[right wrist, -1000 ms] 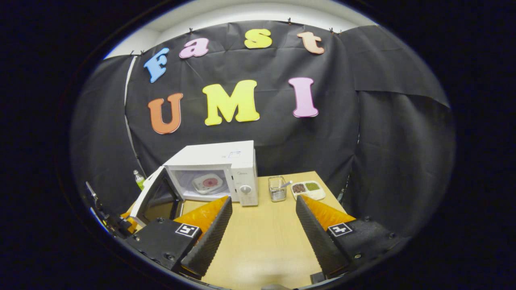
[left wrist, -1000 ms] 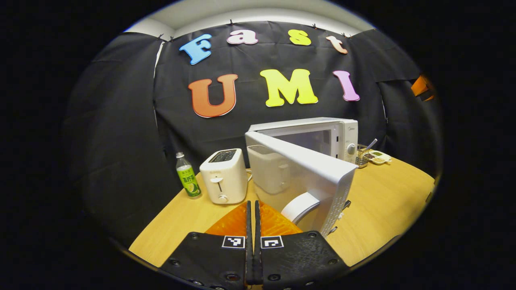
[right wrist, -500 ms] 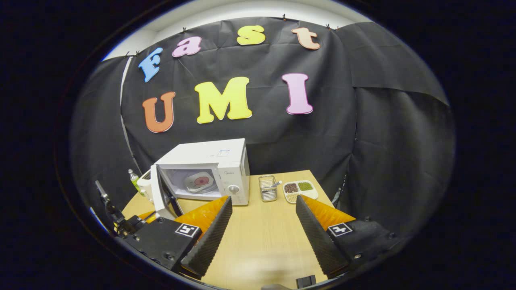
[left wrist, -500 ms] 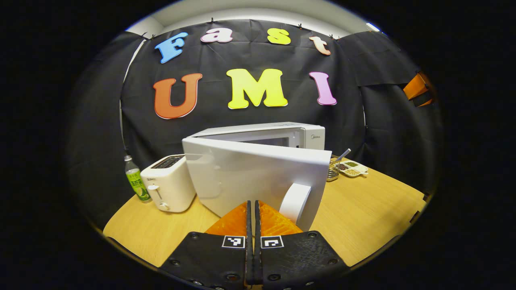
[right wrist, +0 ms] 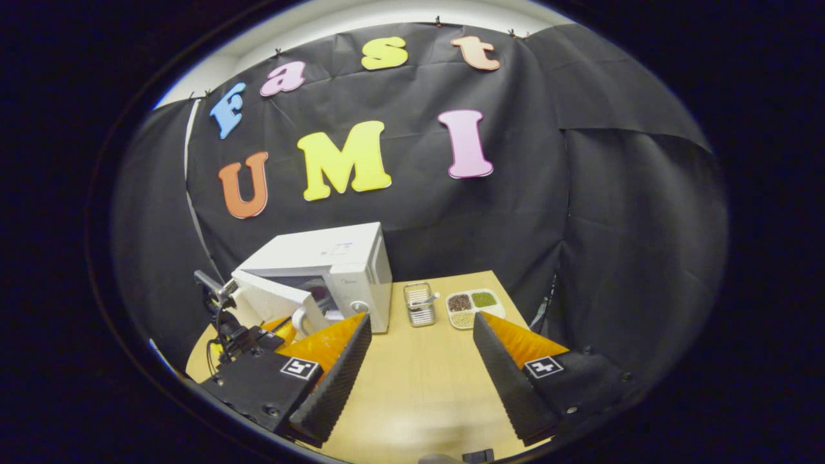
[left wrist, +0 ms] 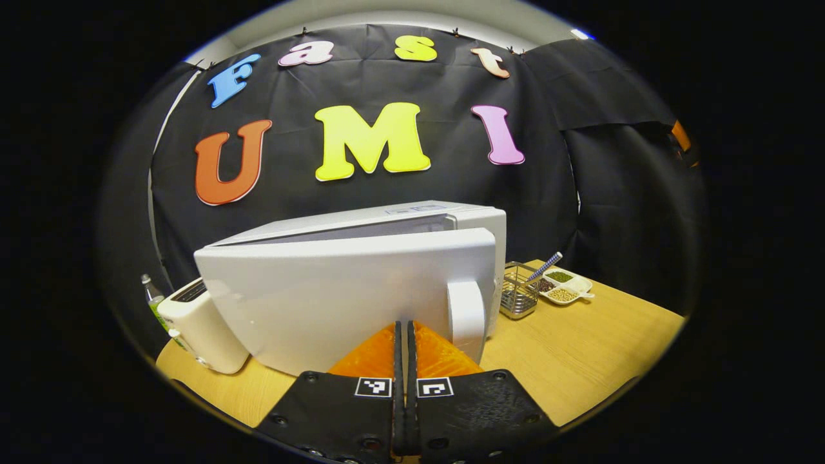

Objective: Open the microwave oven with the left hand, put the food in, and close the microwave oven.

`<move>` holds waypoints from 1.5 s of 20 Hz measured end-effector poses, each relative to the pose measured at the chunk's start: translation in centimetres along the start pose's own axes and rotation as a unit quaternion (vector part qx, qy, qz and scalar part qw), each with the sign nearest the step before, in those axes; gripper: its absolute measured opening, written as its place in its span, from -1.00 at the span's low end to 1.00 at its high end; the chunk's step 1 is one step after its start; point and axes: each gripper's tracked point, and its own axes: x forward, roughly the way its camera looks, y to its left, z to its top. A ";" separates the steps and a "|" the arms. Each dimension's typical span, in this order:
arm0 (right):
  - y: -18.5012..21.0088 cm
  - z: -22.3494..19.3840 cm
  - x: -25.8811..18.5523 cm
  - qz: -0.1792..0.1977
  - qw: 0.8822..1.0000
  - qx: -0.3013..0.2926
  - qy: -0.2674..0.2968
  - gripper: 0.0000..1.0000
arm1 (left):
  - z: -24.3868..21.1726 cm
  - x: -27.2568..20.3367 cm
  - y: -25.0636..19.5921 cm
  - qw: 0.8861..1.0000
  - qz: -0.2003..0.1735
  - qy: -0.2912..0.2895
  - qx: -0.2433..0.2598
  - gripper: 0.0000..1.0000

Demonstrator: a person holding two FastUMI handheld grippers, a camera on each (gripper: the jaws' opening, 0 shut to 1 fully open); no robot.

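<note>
**Microwave door nearly home, left claw right behind it**

I'm looking at the microwave oven [left wrist: 451, 216] sitting toward the back of the counter [left wrist: 580, 348], and its door [left wrist: 348, 296] is almost shut, with just a thin wedge of gap showing along the top edge in my left gripper view. The door's white handle [left wrist: 465, 316] stands upright near its right edge. From my right gripper view the microwave oven [right wrist: 335, 258] sits at the left rear of the counter [right wrist: 425, 374], the door [right wrist: 271, 299] angled out a little from the body, and I can't make out the food through that gap from here.

My left claw [left wrist: 405, 335] has its fingers pressed flat together with nothing between them, tips right up at the door's lower face, just left of the handle; whether they actually touch it, I can't tell. In the right gripper view that left claw [right wrist: 280, 325] shows low beside the door.

My right claw [right wrist: 419, 335] hangs over bare counter with its fingers spread wide and empty, well back from the oven.

Beside the oven's right side stands a wire basket [left wrist: 517, 295] with a utensil in it, then a divided dish [left wrist: 562, 287] of grains. On the oven's left there's a white toaster [left wrist: 200, 332], and a green bottle [left wrist: 153, 303] peeks out behind it.
</note>
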 end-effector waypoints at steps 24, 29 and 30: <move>-0.2 1.3 1.0 0.005 1.000 -0.005 -0.003 0.83 | 2.1 3.3 -0.5 0.999 0.029 0.019 -0.028 -1.00; 0.3 1.2 -1.2 0.000 1.000 -0.009 -0.018 1.00 | 0.5 0.3 -0.5 0.998 0.035 0.050 -0.014 0.30; 0.4 1.2 -1.7 -0.004 1.000 -0.015 -0.021 1.00 | 0.4 -0.7 -0.3 0.998 0.040 0.055 -0.010 0.92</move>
